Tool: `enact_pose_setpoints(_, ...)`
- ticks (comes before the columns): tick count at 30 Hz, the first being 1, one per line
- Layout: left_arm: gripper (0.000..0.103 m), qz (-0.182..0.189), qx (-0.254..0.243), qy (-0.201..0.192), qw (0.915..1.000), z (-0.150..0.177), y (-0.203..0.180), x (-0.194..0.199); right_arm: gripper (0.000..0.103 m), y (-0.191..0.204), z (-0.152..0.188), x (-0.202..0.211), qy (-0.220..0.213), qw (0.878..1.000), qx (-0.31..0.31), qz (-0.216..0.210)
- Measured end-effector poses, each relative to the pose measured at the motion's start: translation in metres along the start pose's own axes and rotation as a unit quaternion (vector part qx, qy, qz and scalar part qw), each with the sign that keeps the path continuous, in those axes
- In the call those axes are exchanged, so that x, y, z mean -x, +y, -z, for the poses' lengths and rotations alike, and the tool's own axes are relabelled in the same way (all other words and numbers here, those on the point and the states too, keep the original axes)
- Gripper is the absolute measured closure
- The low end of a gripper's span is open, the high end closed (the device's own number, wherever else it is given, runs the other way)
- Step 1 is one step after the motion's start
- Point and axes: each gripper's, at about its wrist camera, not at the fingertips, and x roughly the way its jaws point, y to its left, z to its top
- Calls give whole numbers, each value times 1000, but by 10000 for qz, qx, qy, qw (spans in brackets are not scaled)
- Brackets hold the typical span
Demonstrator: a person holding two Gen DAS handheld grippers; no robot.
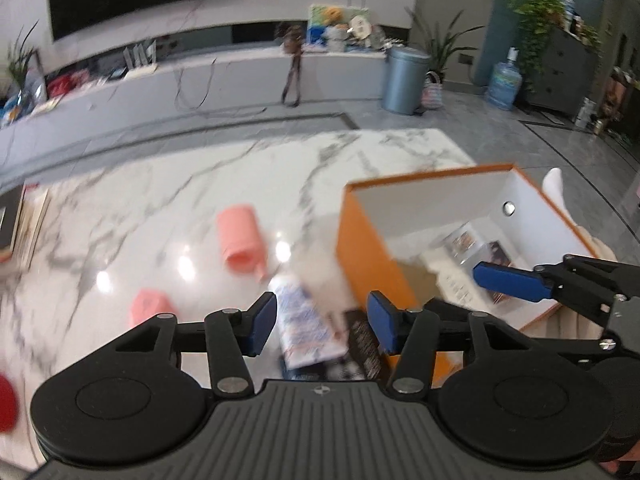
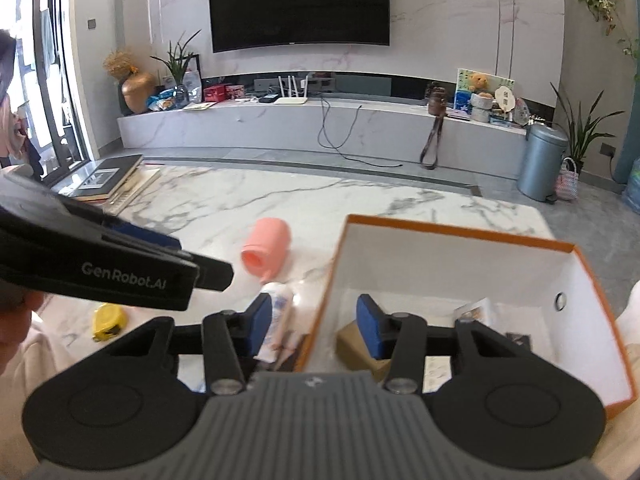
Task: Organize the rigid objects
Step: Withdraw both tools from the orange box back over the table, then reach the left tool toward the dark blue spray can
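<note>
Left wrist view, blurred by motion. Left gripper (image 1: 322, 324): matte black linkage, flat blue rubber pads, jaws spread wide with nothing between the pads. Far left of it, a small pink block-like item (image 1: 150, 307) on the glossy white marble table (image 1: 160, 208) with grey veining. Ahead-left, a pink cylindrical cup (image 1: 241, 242), lying on its side, open mouth toward the camera. Directly ahead between the fingers, a white tube with blue print (image 1: 304, 320), soft-looking, flattened; beside it a dark flat printed packet (image 1: 362, 344), details unreadable. Ahead-right, an open rectangular box (image 1: 360, 240), orange outside, smooth white card inside, one round metal eyelet in its far wall; flat printed cards (image 1: 472, 248) lie on its floor.

Right wrist view, sharper. Left of the right gripper (image 2: 314, 326): a yellow tape measure (image 2: 107, 321), rounded casing, on the marble. Ahead-left, the pink cup (image 2: 267, 249), smooth matte surface. The right gripper's jaws stand wide apart, holding nothing, straddling the orange wall of the box (image 2: 460, 234): left pad outside near the white tube (image 2: 276, 312), right pad inside, above a tan cardboard block (image 2: 352, 344). Right of it, printed cards (image 2: 474, 310) on the box floor
</note>
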Motion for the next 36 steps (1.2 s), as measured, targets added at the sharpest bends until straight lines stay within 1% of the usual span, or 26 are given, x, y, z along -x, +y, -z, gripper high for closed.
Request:
enact_pose_setpoints(2,43,5,133,84,9999,12,9,0,65,9,8,0,27,10000,41,-53)
enact_pose_setpoints(3,44,26,187,118,9998,17,13,0,70,13,11,0,47,9999,70,-87)
enact_pose_setpoints(4,44,59,234,151,9996,22,16,0,72,18,15,-1,72,9998,114,-135)
enact_pose_setpoints(6,44,95,336,228,9991,32,22,0,74,27,22,-2,122,9996,197,-181)
enact_pose_setpoints(8,44,90,424,318,9986,40,28,-2,74,34,27,-6,234,9991,291,-212)
enact_pose_setpoints(12,44,131,530,608,9967,56,34,-13,76,43,40,-13,494,9977,449,-147)
enact_pose_setpoints(16,44,157,601,856,9944,69,34,-27,83,45,55,-20,744,9959,509,-103)
enact_pose_setpoints(20,42,54,553,1038,9930,75,32,-42,84,42,63,-29,970,9943,447,-49)
enact_pose_setpoints(26,37,-222,499,1320,9897,76,29,-64,83,37,65,-38,1075,9936,333,-16)
enact_pose_setpoints(27,34,-210,519,1324,9896,75,29,-67,83,36,66,-39,1100,9934,311,-21)
enact_pose_setpoints(34,34,-106,505,1437,9883,70,24,-81,83,32,66,-46,1170,9929,190,11)
enact_pose_setpoints(35,34,-108,519,1458,9879,70,24,-84,83,31,66,-47,1182,9928,179,19)
enact_pose_setpoints(36,37,-91,535,1466,9877,70,23,-85,83,30,67,-48,1196,9927,162,20)
